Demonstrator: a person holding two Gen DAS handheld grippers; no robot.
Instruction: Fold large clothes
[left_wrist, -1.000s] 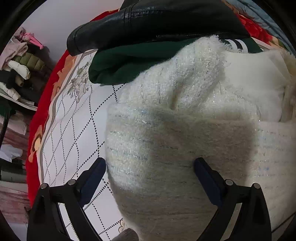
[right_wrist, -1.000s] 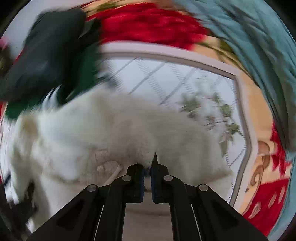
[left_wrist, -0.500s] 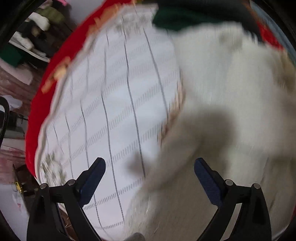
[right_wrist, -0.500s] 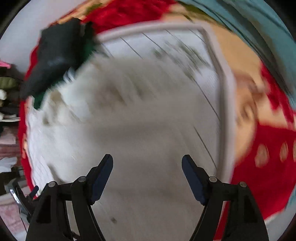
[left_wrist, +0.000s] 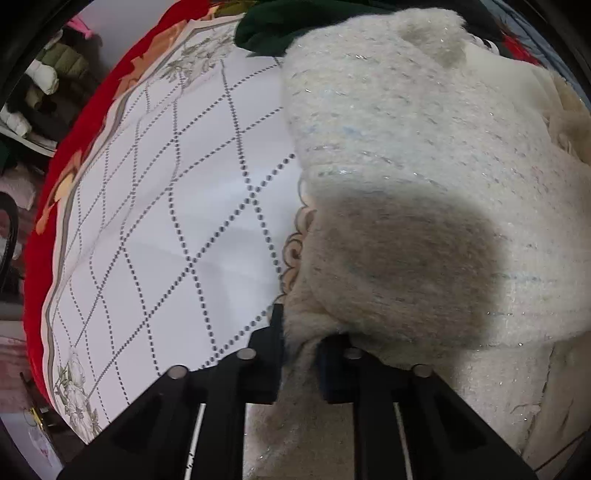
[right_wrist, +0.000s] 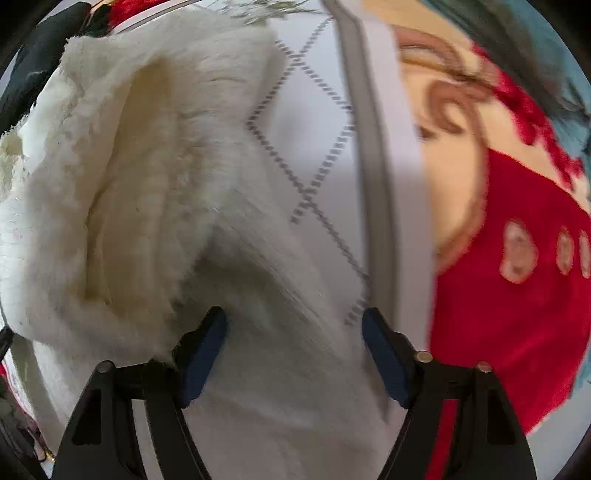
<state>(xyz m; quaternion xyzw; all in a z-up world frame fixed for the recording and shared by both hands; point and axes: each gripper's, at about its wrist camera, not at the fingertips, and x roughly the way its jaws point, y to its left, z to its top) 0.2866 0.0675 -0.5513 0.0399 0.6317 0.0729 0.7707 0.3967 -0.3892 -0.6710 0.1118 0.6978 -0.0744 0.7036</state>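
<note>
A cream fuzzy sweater lies on a bedspread of white cloth with dotted diamonds. My left gripper is shut on the sweater's left edge, and a tuft of the knit bunches between its pads. In the right wrist view the same sweater fills the left half, with its fleecy lining showing. My right gripper points down over the sweater's right-hand edge. Its jaws are closing, with blurred pale fabric between them, and the pads do not press on it.
A dark green garment lies at the sweater's far end. The bedspread has a red flowered border, and a teal blanket lies beyond it. Shelves of folded clothes stand at the far left.
My left gripper slid to the sweater's left edge and closed on it. My right gripper opened from shut, moved along the sweater toward its right edge, and its jaws have narrowed again.
</note>
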